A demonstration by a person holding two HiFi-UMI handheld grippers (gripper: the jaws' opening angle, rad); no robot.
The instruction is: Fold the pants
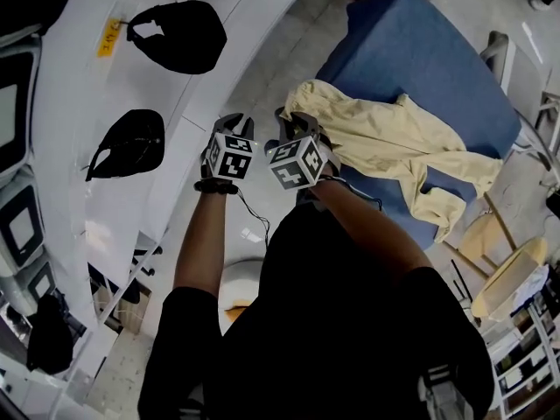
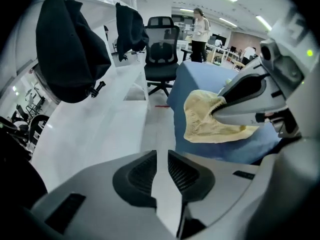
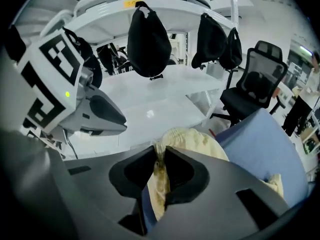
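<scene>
Pale yellow pants [image 1: 394, 138] lie crumpled across a blue table [image 1: 411, 51], with the legs trailing toward its right edge. My right gripper [image 1: 293, 122] is at the table's near-left corner, shut on the waistband end of the pants [image 3: 192, 139]; cloth is pinched between its pads [image 3: 161, 156]. My left gripper [image 1: 234, 122] hangs just left of it over the floor gap, off the table. Its jaws [image 2: 161, 156] stand slightly apart with nothing between them. In the left gripper view the pants [image 2: 205, 119] droop from the right gripper's jaws.
A long white desk [image 1: 79, 86] runs along the left, with two black bags [image 1: 179, 35] [image 1: 129, 144] hanging above it. A black office chair [image 2: 161, 54] stands beyond the table, and a person [image 2: 201, 29] stands far back. Wooden furniture [image 1: 516, 269] sits at the right.
</scene>
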